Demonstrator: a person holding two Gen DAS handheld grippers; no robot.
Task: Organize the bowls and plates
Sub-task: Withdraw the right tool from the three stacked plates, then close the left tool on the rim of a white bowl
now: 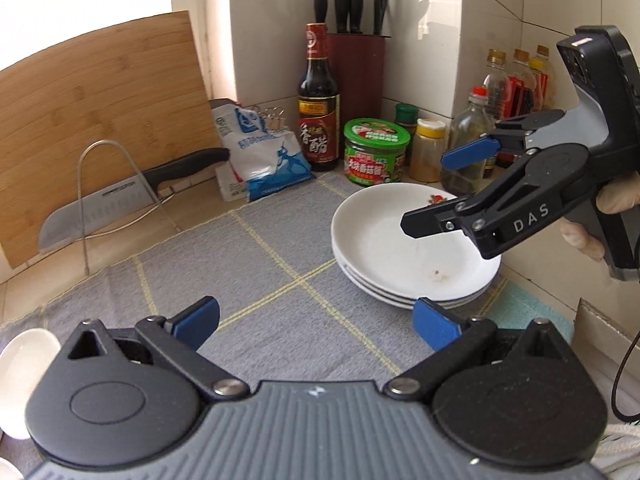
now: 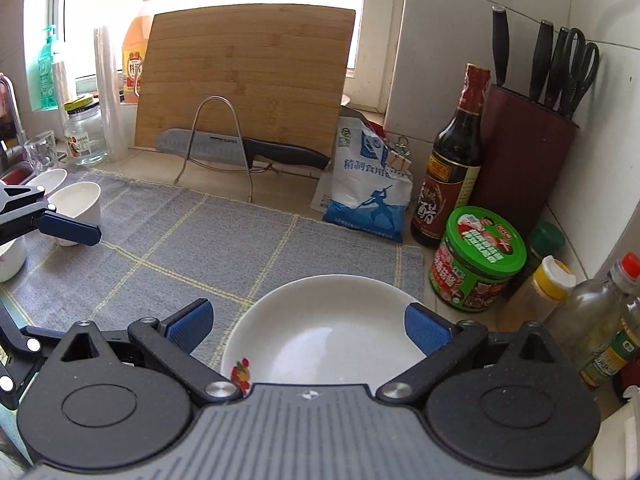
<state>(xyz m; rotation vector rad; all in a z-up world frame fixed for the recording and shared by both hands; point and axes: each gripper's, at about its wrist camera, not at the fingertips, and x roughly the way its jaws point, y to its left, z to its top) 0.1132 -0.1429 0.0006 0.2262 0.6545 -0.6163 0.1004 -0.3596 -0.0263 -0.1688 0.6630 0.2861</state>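
Left wrist view
- Landmark: the plate stack (image 1: 404,252), three or four white plates on the grey mat (image 1: 248,276) on the bench.
- My left tool (image 1: 316,320): fingers spread wide, nothing between them, short of the stack's near rim; its right pad sits just beside that rim.
- My right tool (image 1: 444,188): hovers above the stack's far right side, fingers apart and empty.
- Bowl (image 1: 24,376): one white bowl well left of the stack, at the mat's edge.
- Risk, crumbs: the top plate shows brown specks and a red scrap; I judge a tilted lift would shed them onto the mat.
- Risk, crowding: the green-lidded jar (image 1: 376,152) and vinegar bottle (image 1: 318,100) stand just behind the stack; a push from the front could slide the plates into them.

Right wrist view
- Right tool (image 2: 310,326): fingers wide open over the top plate (image 2: 320,332), one pad either side of its bowl, gripping nothing.
- Bowls (image 2: 78,204): two or three white ones far left of the plate, with my left tool's finger (image 2: 68,230) in front of them.
- Risk, grip: glazed rims look slick; pinching only the top plate's edge could let it slip back and chip the stack.
- Risk, neighbours: spice jar (image 2: 536,292) and oil bottle (image 2: 592,312) stand right of the plate, the jar close by; a swing that way could topple them.
- Risk, collision: both tools work near the same stack, so I judge they could knock together.
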